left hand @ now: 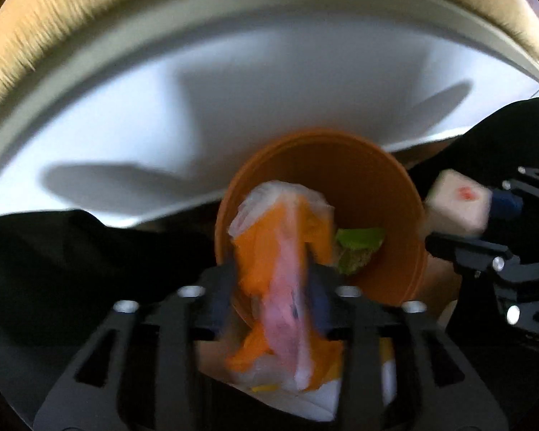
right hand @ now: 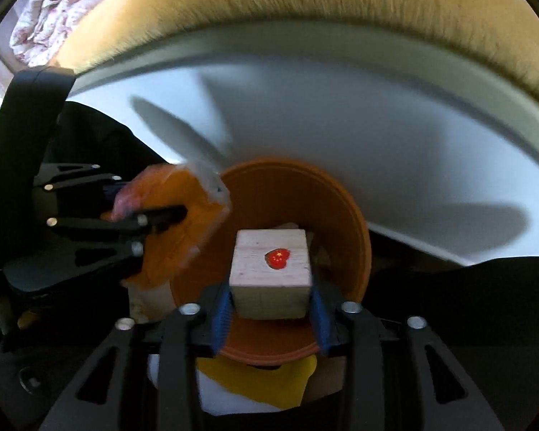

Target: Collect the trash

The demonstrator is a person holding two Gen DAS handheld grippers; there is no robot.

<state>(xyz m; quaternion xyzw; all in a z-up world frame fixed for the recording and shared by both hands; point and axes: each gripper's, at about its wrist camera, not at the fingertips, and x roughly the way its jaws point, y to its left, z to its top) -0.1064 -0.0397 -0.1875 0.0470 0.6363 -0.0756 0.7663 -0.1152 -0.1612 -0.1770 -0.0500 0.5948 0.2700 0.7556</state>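
Note:
My left gripper (left hand: 275,283) is shut on a crumpled orange and clear plastic wrapper (left hand: 284,251), held over the orange bowl (left hand: 377,186). The bowl holds a green scrap (left hand: 359,239). My right gripper (right hand: 271,298) is shut on a pale wooden cube (right hand: 271,269) with a red heart sticker, held over the same orange bowl (right hand: 345,208). In the right wrist view the left gripper (right hand: 169,215) and its wrapper (right hand: 176,251) are at the left of the bowl. In the left wrist view the cube (left hand: 460,204) and the right gripper (left hand: 485,215) are at the bowl's right.
The bowl sits at the near edge of a white table (left hand: 233,107), (right hand: 341,115). A tan furry rug (right hand: 305,10) lies beyond the table. Black fabric (left hand: 72,269) lies below the table's edge. White and yellow paper (right hand: 262,384) lies under the bowl. A floral quilt (right hand: 54,10) is at far left.

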